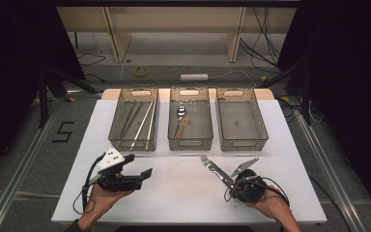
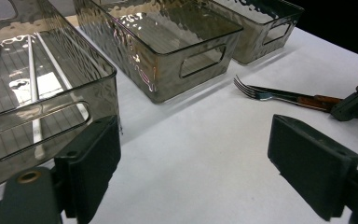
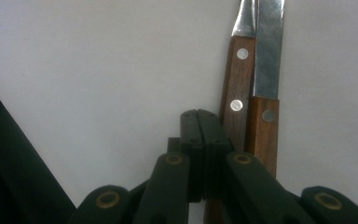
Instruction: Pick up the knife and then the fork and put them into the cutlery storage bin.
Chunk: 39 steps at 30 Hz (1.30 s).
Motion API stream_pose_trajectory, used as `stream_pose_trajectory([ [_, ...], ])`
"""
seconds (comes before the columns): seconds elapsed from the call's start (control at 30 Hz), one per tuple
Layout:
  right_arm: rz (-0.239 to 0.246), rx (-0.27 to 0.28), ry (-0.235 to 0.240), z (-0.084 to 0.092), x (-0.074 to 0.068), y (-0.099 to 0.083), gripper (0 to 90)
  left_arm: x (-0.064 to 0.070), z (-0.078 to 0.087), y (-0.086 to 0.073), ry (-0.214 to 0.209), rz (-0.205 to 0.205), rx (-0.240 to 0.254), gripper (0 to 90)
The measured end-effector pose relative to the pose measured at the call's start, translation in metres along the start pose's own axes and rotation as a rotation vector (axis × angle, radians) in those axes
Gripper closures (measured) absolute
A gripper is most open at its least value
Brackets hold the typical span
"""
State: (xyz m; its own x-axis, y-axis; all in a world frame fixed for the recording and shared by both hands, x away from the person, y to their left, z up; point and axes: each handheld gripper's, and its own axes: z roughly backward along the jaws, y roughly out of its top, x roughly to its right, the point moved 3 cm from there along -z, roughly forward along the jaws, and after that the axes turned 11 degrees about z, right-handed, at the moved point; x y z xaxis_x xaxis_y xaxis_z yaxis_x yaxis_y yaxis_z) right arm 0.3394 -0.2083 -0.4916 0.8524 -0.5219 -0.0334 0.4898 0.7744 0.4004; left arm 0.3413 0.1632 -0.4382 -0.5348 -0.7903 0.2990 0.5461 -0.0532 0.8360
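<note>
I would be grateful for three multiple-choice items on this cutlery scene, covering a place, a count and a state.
1. Where does the fork lie?
A. in the middle bin
B. on the table in front of the bins
C. in the left bin

2. How many bins stand on the table?
A. two
B. three
C. four

3. How are the left hand-held gripper jaws?
A. open
B. shut
C. shut on a spoon

B: it rests on the white top. B: three stand side by side. A: a wide gap separates the jaws.

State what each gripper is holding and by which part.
Nothing is held. The left gripper is open over bare table. The right gripper is shut on nothing, jaws together beside the wooden handles of the fork and knife.
</note>
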Motion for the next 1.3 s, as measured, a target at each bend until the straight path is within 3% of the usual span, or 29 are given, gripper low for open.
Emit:
stream_pose_trajectory([
  [0.17,0.027,0.009,0.002,0.001,-0.001,0.001,86.8,0.0,0.001,0.0,-0.006,0.003,0.005,16.5],
  [0.27,0.043,0.048,0.013,0.009,-0.003,0.006,77.0,0.0,0.001,0.001,-0.008,0.003,0.01,16.5],
  [0.43,0.044,0.077,-0.017,0.025,0.001,0.01,53.9,0.0,0.001,0.001,-0.009,0.003,0.012,16.5],
  [0.57,0.029,0.055,-0.053,0.031,0.007,0.007,39.2,-0.001,0.002,0.001,-0.007,0.003,0.015,16.4],
  [0.67,0.01,0.045,-0.067,0.035,0.013,0.002,34.8,-0.001,0.002,0.001,-0.009,0.004,0.018,16.4],
  [0.83,-0.015,0.009,-0.087,0.036,0.019,-0.005,33.1,0.0,0.002,0.002,-0.011,0.009,0.024,16.4],
  [1.3,-0.029,-0.078,-0.108,0.025,0.025,-0.013,48.7,-0.001,0.003,0.002,-0.011,0.011,0.026,16.4],
])
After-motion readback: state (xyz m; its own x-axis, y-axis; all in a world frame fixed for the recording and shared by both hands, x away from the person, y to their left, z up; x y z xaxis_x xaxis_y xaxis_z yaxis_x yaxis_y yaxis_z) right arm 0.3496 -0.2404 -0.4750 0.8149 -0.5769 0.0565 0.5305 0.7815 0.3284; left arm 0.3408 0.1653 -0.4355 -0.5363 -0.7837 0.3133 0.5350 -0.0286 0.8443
